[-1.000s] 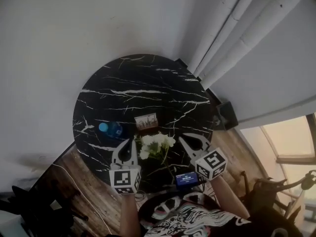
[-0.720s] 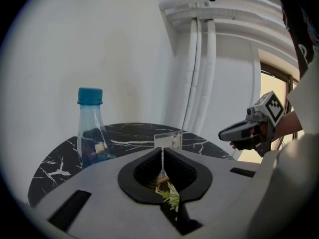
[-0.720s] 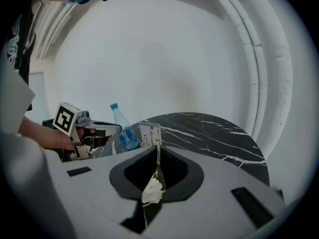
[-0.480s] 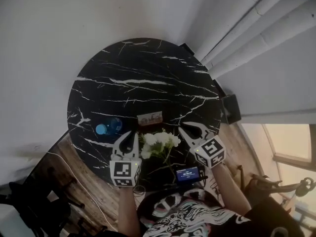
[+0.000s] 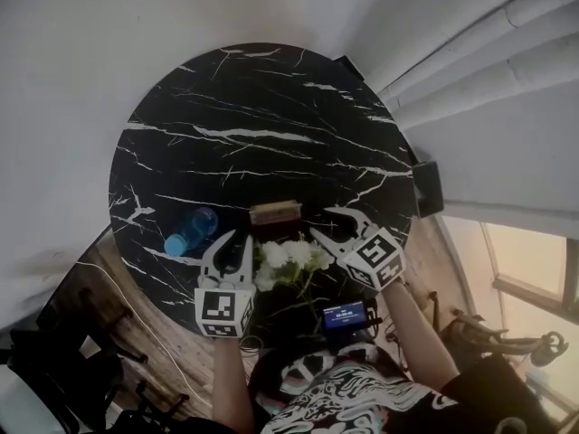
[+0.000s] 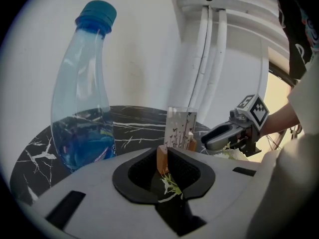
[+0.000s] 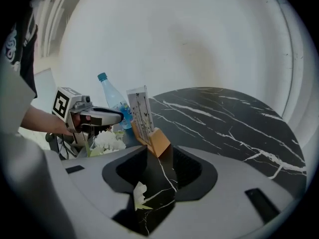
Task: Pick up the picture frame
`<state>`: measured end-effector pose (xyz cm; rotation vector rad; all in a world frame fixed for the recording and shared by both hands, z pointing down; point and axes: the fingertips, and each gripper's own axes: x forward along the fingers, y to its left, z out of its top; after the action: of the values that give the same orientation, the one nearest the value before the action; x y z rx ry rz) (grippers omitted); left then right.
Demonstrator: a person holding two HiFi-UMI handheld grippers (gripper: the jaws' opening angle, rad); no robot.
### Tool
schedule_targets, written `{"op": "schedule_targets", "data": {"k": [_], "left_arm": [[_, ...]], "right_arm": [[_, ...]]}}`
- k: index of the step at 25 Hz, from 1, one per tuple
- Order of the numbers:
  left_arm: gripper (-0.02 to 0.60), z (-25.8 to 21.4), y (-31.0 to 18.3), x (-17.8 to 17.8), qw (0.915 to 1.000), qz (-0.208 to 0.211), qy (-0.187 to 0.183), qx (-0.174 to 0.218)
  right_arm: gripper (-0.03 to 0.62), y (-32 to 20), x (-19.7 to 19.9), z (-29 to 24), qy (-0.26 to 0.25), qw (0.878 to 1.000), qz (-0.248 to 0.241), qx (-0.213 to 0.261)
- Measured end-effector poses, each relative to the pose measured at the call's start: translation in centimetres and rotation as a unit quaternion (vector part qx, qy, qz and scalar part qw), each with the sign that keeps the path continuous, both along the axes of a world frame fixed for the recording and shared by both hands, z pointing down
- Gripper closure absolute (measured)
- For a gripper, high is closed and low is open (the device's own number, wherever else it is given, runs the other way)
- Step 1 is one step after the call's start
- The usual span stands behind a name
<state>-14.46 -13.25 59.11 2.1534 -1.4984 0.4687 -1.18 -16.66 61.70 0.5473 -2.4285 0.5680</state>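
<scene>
The picture frame [image 5: 276,212] is a clear panel printed with black twigs, upright in a wooden base near the front of the round black marble table [image 5: 262,125]. My left gripper [image 5: 237,239] sits just off the frame's left end, and my right gripper [image 5: 319,222] just off its right end. Both jaws have just been opening and stand open, pressing on nothing. In the left gripper view the wooden base [image 6: 162,159] shows in line with the jaw gap. In the right gripper view the frame [image 7: 141,113] stands just ahead of the jaws.
A clear bottle with a blue cap [image 5: 190,231] lies left of the frame, close to my left gripper. White flowers [image 5: 291,257] lie between the two grippers. A small lit device [image 5: 346,316] sits at the table's near edge. White curtain folds [image 5: 470,52] hang at the right.
Both grippers have come down and forward to the two ends of the frame. Their jaws, shut earlier, now stand apart. Frame, bottle and flowers have stayed put on the table.
</scene>
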Motion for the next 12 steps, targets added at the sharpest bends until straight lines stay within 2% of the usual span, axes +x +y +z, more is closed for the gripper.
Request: {"op": "schedule_targets", "data": {"k": [2, 7, 12], "left_arm": [[0.493, 0.6, -0.2, 0.3, 0.9999, 0.004, 0.008, -0.006], [0.469, 1.9, -0.7, 1.0, 0.9996, 0.017, 0.015, -0.019], [0.410, 3.1, -1.1, 1.1, 0.9991, 0.024, 0.016, -0.031]], "right_arm": [[0.454, -0.1, -0.6, 0.7, 0.006, 1.000, -0.017, -0.005], [0.425, -0.6, -1.5, 1.6, 0.010, 0.999, -0.036, -0.004], [0.395, -0.9, -2.3, 2.3, 0.017, 0.999, -0.050, -0.003]]}}
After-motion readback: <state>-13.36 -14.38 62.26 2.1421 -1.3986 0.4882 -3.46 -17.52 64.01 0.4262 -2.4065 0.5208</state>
